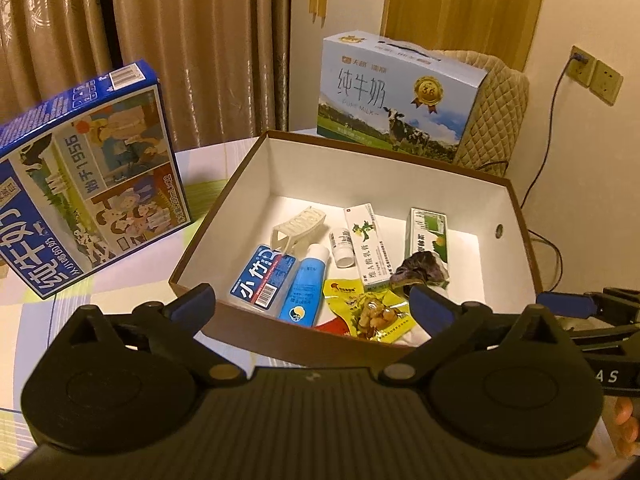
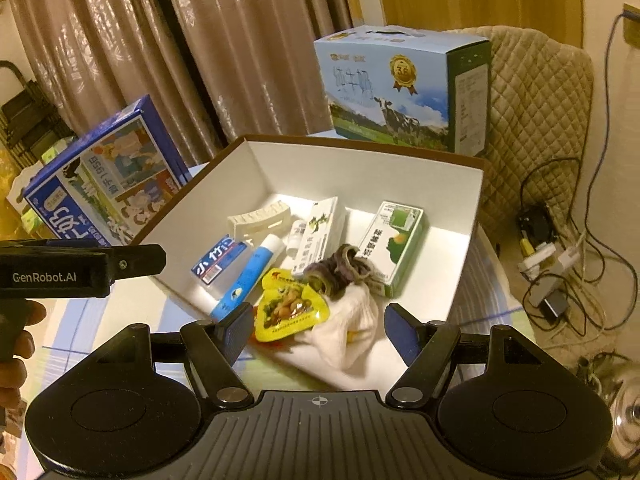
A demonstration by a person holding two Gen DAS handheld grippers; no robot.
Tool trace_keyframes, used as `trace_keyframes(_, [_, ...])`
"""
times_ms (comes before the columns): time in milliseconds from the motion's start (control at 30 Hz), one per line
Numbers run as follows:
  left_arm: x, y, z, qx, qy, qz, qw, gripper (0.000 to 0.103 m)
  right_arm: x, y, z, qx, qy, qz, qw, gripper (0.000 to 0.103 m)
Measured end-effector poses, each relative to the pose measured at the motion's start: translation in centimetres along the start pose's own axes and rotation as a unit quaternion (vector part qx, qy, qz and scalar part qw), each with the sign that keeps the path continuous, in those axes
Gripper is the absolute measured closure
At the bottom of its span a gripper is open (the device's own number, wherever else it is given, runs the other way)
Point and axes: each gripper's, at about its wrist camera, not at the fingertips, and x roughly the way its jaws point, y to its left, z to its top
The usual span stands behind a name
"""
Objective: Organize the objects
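Both hand-held grippers were empty with fingers spread: the left hand-held gripper [image 1: 312, 300] and the right hand-held gripper [image 2: 320, 330] hovered at the near rim of the brown box [image 1: 520, 216] at frame centre. Inside lay a yellow snack packet [image 2: 286, 310], blue tube [image 1: 306, 286] and green carton [image 2: 394, 246].

The brown cardboard box [image 1: 280, 344] has matt white paper lining inside. In it, the yellow foil snack packet [image 2: 290, 310] is glossy and crinkled, the blue plastic tube [image 1: 306, 284] smooth and shiny, and the cream plastic hair claw [image 1: 298, 226] dull. The white cloth bundle [image 2: 352, 328] looks soft beside a knitted dark scrunchie [image 2: 344, 268]. The blue printed milk carton [image 1: 88, 196] is glossy card; the beige quilted fabric cover [image 2: 536, 120] looks matt.
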Motion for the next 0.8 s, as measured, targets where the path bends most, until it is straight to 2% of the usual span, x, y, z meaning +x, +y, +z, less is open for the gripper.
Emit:
trace_keyframes(400, [-5.3, 1.9, -4.4, 0.015, -0.009, -0.038, 0.9991, 0.001, -5.6, 3.5, -4.4, 0.025, -0.015, -0.041, 0.999, 0.034])
trace_keyframes(800, [-12.4, 4.9, -9.4, 0.026, -0.020, -0.024, 0.9992, 0.001, -9.8, 9.0, -9.0, 0.025, -0.021, -0.048, 0.998, 0.034])
